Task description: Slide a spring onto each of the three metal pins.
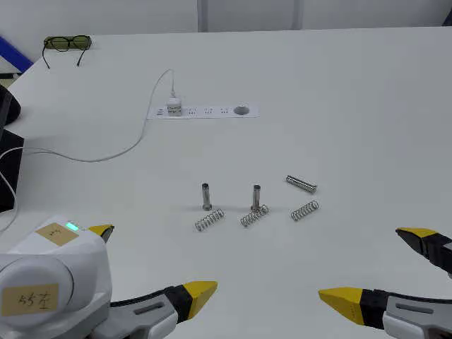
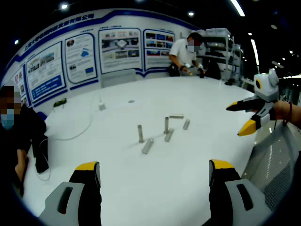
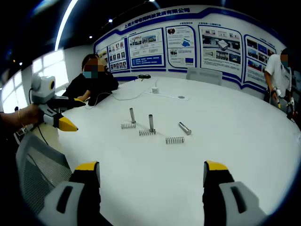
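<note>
Three springs lie ahead of my grippers, none of them on a pin, so I judge the task not yet begun. My left gripper (image 1: 152, 260) and right gripper (image 1: 374, 265) both have their jaws spread wide with nothing between them, low over the white table (image 1: 353, 106).

Ahead of the gap between the two grippers, the left pin (image 1: 206, 196) and the middle pin (image 1: 256, 197) stand upright. The left spring (image 1: 210, 219) and the middle spring (image 1: 254, 216) each lie at the foot of their pin, on the side nearer the grippers; whether they touch the pins I cannot tell. The third pin (image 1: 301, 184) lies on its side, farther out and toward the right gripper, with the third spring (image 1: 304, 210) just beside it on the near side.

I expect the springs to be very light and soft: thin wire coils that would roll on this smooth top and buckle or flick away under a hard squeeze. I would pinch one gently across the coils near one end, leaving the other end open for threading. The polished pins look slippery, and the upright ones would probably tip at a nudge, so the second gripper may need to steady the shaft low down.
</note>
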